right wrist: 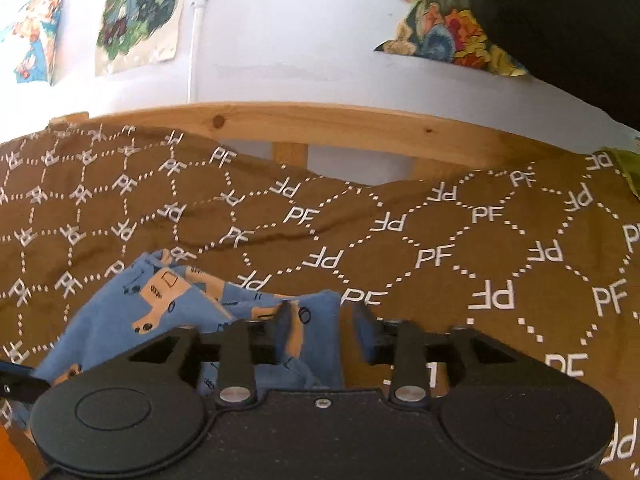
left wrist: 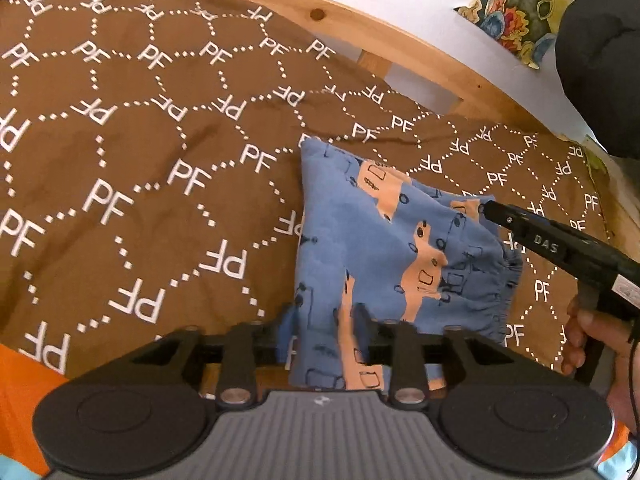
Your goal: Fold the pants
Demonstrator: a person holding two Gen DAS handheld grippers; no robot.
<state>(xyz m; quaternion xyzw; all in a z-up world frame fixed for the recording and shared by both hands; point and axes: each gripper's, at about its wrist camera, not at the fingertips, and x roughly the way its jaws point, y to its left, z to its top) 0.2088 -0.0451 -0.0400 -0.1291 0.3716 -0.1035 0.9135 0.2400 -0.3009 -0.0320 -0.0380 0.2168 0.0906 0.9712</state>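
Note:
The blue pants (left wrist: 372, 240) with orange car prints lie folded in a compact stack on the brown bedspread (left wrist: 140, 140). In the left wrist view my left gripper (left wrist: 325, 320) stands open over the stack's near edge, with cloth lying loose between its fingers. My right gripper (right wrist: 324, 320) is open too, and a corner of the pants (right wrist: 320, 308) sits between its fingers without being pinched. Seen from the left wrist, the right gripper (left wrist: 486, 209) reaches in from the right over the gathered waistband side, held by a hand (left wrist: 580, 336).
A wooden bed rail (left wrist: 360, 20) runs along the far side against a white wall. Posters (right wrist: 140, 12) and a colourful cloth (left wrist: 516, 8) hang there. A dark bulky garment (left wrist: 600, 80) fills the upper right. Something orange (left wrist: 24, 380) lies at the near left edge.

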